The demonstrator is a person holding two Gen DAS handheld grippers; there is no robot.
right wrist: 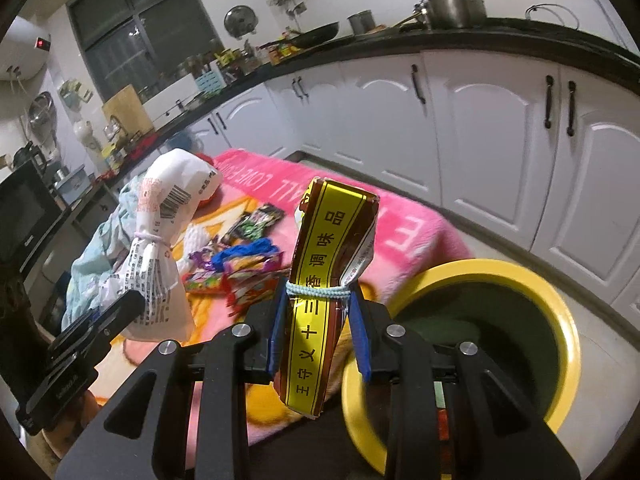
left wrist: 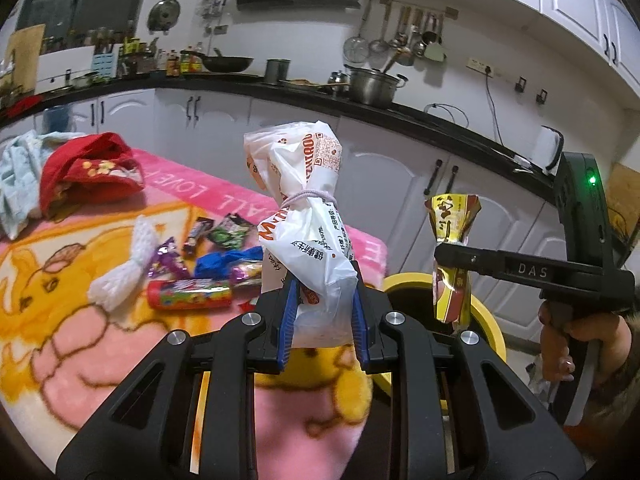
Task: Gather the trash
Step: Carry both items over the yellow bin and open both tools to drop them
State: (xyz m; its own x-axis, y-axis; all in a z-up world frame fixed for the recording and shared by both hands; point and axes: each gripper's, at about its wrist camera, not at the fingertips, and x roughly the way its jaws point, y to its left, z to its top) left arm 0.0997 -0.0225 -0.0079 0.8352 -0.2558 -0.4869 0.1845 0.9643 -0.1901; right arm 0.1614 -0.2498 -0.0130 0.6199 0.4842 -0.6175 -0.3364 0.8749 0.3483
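My left gripper (left wrist: 323, 312) is shut on a white plastic bag (left wrist: 304, 216) tied with a band, held upright above the pink blanket (left wrist: 120, 344). My right gripper (right wrist: 318, 328) is shut on a yellow and brown seasoning packet (right wrist: 332, 272) tied with a pale cord, beside the yellow trash bin (right wrist: 520, 280). In the left wrist view the right gripper (left wrist: 452, 256) holds the packet (left wrist: 452, 220) over the bin (left wrist: 486, 316). In the right wrist view the left gripper (right wrist: 120, 312) holds the bag (right wrist: 160, 248) at the left. Several candy wrappers (left wrist: 208, 264) lie on the blanket.
A red cloth (left wrist: 88, 172) and a pale blue cloth (left wrist: 20, 176) lie at the blanket's far left. A white knitted piece (left wrist: 124, 268) lies near the wrappers. White kitchen cabinets (right wrist: 500, 128) and a black countertop (left wrist: 400, 116) with pots stand behind.
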